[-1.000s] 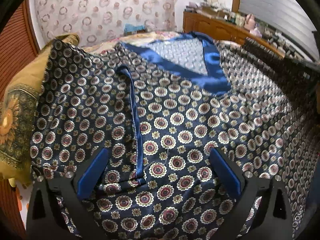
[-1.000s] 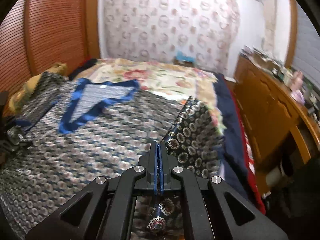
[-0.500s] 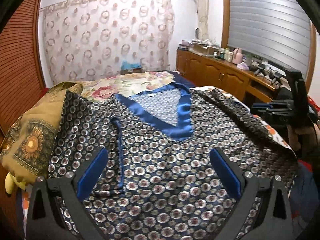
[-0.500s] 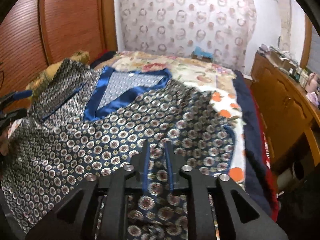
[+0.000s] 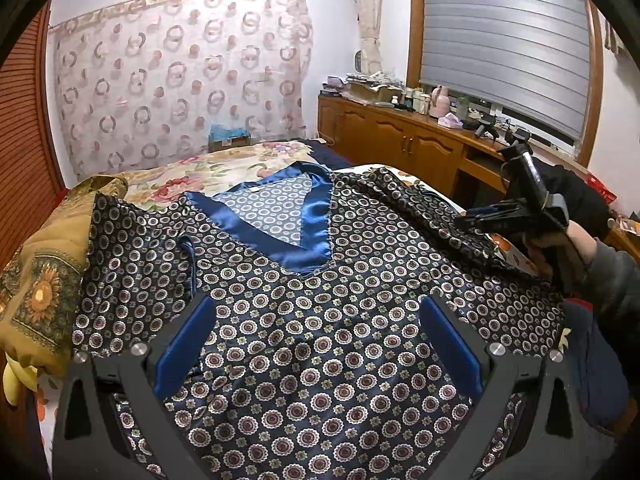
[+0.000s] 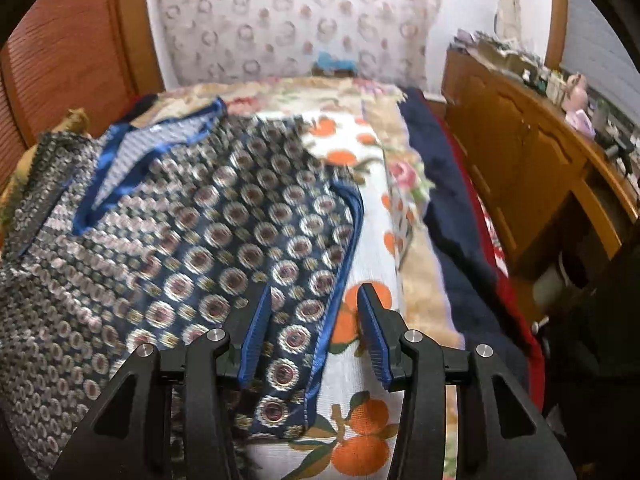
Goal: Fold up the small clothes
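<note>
Just opened right gripper (image 6: 316, 332), sleeve (image 6: 296, 280) released between loose jaws; left gripper (image 5: 320, 348) open, empty; smooth before folding

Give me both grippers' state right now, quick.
Left gripper: open wide above the patterned top, holding nothing.
Right gripper: open, jaws have just been opening; the top's blue-trimmed sleeve edge lies between them, not pinched.
</note>
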Tool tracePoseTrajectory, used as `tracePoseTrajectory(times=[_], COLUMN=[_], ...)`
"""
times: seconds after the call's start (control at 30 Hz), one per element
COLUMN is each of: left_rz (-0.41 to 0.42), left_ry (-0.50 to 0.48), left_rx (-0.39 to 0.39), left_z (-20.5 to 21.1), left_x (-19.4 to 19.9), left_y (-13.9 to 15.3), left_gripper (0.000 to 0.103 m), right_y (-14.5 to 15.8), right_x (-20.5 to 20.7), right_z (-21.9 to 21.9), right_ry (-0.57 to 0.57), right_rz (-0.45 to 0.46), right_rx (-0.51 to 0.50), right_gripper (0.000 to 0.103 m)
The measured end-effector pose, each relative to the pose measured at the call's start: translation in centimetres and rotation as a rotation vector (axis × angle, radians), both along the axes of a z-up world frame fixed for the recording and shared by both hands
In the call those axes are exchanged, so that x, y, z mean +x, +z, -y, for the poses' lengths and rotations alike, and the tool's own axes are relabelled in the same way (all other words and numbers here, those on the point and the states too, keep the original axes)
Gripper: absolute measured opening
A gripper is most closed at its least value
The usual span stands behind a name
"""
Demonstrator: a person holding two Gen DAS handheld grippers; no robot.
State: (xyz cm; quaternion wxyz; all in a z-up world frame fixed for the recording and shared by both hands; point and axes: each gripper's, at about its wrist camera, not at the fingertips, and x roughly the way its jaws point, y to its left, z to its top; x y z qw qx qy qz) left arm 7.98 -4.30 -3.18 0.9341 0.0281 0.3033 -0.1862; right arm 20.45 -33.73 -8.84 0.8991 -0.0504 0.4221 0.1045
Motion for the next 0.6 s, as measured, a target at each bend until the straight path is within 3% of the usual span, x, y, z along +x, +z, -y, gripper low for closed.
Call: tracePoseTrajectory(times=[0.07,0.13,0.17,0.2,0.33,0.6], left_rz=[0.001,-0.001,-0.004,-0.004,-0.008,0.009], left_ry=[0.002,0.006,0.010,0.013,0.020,0.062], left_rx=[-0.004,-0.010,-0.014,-0.016,-0.023,-0.045], left_z=[0.0,0.0,-0.1,-0.2,-0.9,-3.8], left_x=[0.0,0.0,0.1,0.2,0.0,-0.1], left_y=[0.0,-0.1,-0.2,-0.2,-0.3,0.8], left_gripper=[0.102,0.103,0.103,0.103,0.103,0.103], right_y=[-0.4,-0.4,-0.4,-0.3,0.6,6.9], right_x=[0.0,-0.1,-0.1,-0.1,-0.2,-1.8], right_z=[-0.1,-0.5,-0.8,-1.1,-2.4,-8.7], right_ry=[0.008,0.030,0.043,0.055,0.103,0.286], right_rz=[-0.003,0.006,0.002,0.001,0.033,0.169], right_rx=[-0.012,-0.030,-0.031,-0.038,-0.041,0.072], right_gripper=[0.041,0.025,0.011,0.005,0.002,0.001])
